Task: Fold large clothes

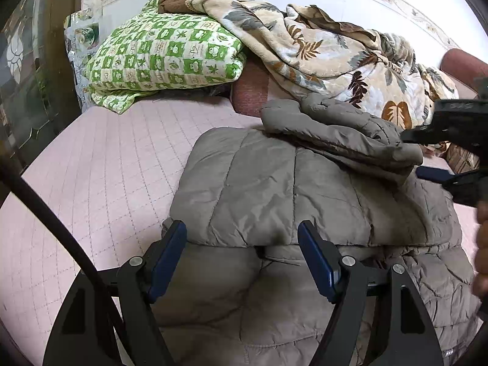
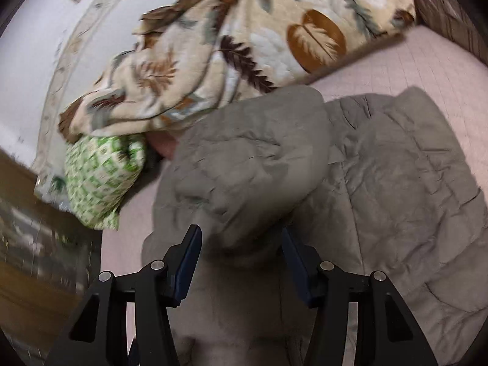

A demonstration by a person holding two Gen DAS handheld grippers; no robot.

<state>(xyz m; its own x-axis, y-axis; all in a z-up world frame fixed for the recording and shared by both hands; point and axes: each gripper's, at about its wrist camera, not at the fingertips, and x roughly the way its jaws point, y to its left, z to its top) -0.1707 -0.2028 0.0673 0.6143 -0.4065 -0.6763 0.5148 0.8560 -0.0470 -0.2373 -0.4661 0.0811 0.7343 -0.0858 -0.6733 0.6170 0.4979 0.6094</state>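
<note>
A grey-brown padded jacket (image 1: 268,183) lies partly folded on the pink quilted bed cover (image 1: 100,164). One sleeve (image 1: 335,134) is laid across its top. My left gripper (image 1: 242,238) is open low over the jacket's near folded edge, a blue pad on either side of the fabric and neither pressing it. In the right wrist view, my right gripper (image 2: 241,244) is open with the bunched sleeve (image 2: 250,164) between its fingers, not pinched. The left wrist view shows the right gripper (image 1: 419,154) at the sleeve's right end, with part of a hand behind it.
A leaf-patterned blanket (image 1: 335,52) is heaped along the wall behind the jacket. A green checked pillow (image 1: 164,52) lies at the back left, with a brown cloth (image 1: 177,0) on top. A dark wooden frame (image 1: 45,61) stands to the left of the bed.
</note>
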